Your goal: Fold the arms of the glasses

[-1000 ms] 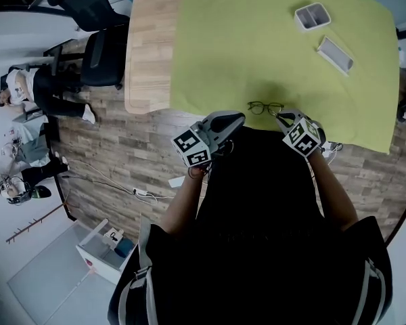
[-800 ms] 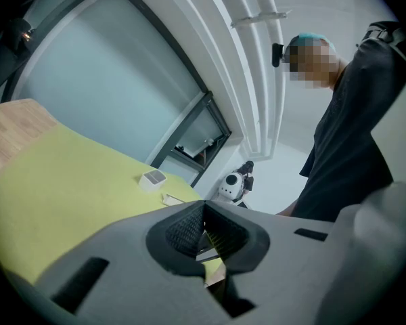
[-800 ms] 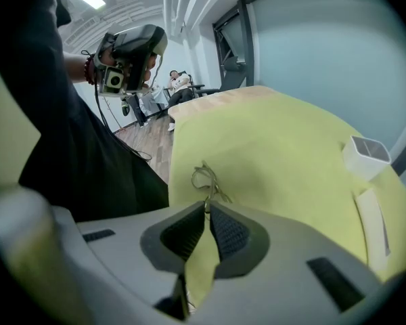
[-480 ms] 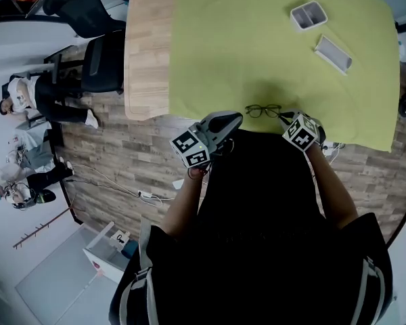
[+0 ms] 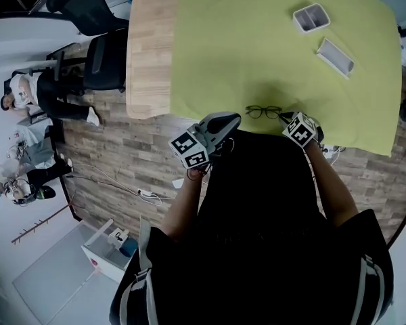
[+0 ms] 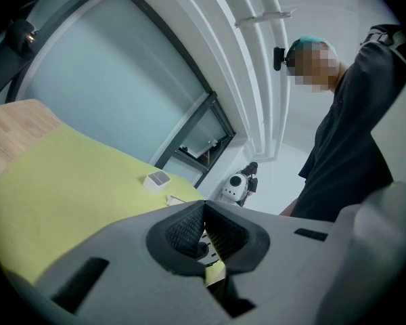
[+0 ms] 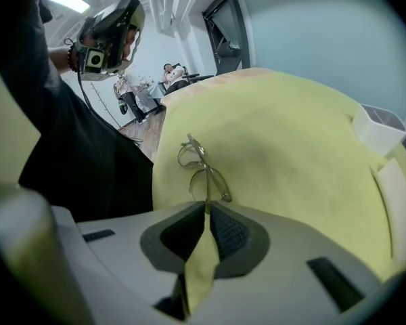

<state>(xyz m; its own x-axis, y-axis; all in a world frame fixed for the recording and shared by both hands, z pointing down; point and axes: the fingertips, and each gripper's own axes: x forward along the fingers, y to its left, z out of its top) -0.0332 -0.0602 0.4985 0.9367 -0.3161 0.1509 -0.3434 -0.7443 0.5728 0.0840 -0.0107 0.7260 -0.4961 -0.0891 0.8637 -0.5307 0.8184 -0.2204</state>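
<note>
Thin dark-framed glasses point(image 5: 264, 112) lie on the yellow-green cloth point(image 5: 257, 46) close to its near edge, lenses side by side. In the right gripper view the glasses point(image 7: 201, 170) sit just ahead of the jaws, and one arm runs straight back between them. My right gripper point(image 7: 208, 207) is shut on that arm; in the head view my right gripper point(image 5: 283, 116) is at the glasses' right end. My left gripper point(image 5: 235, 118) hangs a short way left of the glasses, off the cloth's edge. Its tips point(image 6: 204, 207) meet with nothing between them.
A white two-part tray point(image 5: 311, 17) and a flat white box point(image 5: 335, 55) lie at the far right of the cloth. Bare wooden tabletop point(image 5: 149, 46) shows at the left. An office chair point(image 5: 101, 59) and seated people are on the floor beyond.
The right gripper has edged slightly closer to the glasses' right end. The left gripper and the glasses have hardly moved.
</note>
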